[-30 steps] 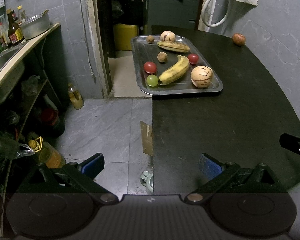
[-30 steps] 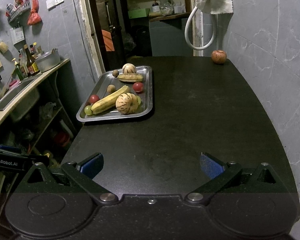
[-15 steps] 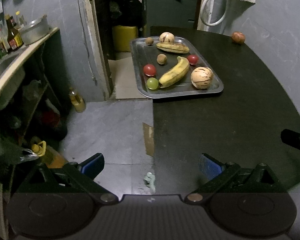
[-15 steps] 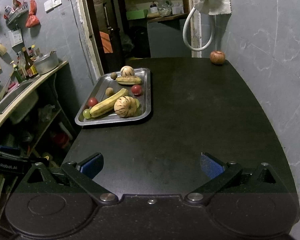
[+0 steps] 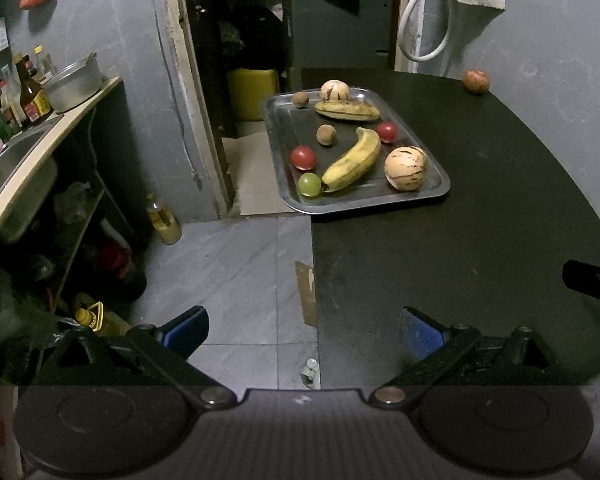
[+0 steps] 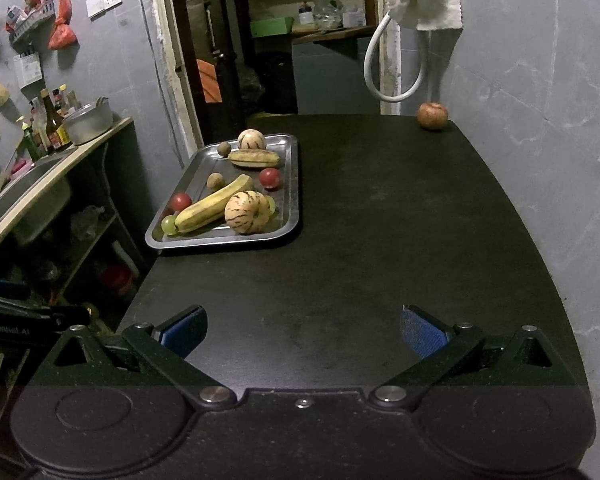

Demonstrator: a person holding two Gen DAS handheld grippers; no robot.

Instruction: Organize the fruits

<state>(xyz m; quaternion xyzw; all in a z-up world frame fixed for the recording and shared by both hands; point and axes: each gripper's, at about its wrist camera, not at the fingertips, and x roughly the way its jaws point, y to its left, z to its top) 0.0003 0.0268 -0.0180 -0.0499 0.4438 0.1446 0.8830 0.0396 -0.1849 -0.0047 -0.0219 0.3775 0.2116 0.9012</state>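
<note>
Both hand-held grippers — left gripper (image 5: 302,330) and right gripper (image 6: 303,330) — hang spread and empty over the near end of the black table (image 6: 380,240), much as a second ago; only the views have drifted slightly. Ahead and left of the right one, the rectangular steel tray (image 6: 292,200) holds bananas, striped melons and small round fruits. Far ahead right, apart, sits the lone reddish apple (image 6: 432,116) — probably next to collect.

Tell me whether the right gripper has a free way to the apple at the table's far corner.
Probably yes: the right gripper is open, and only bare table lies before the apple.
</note>
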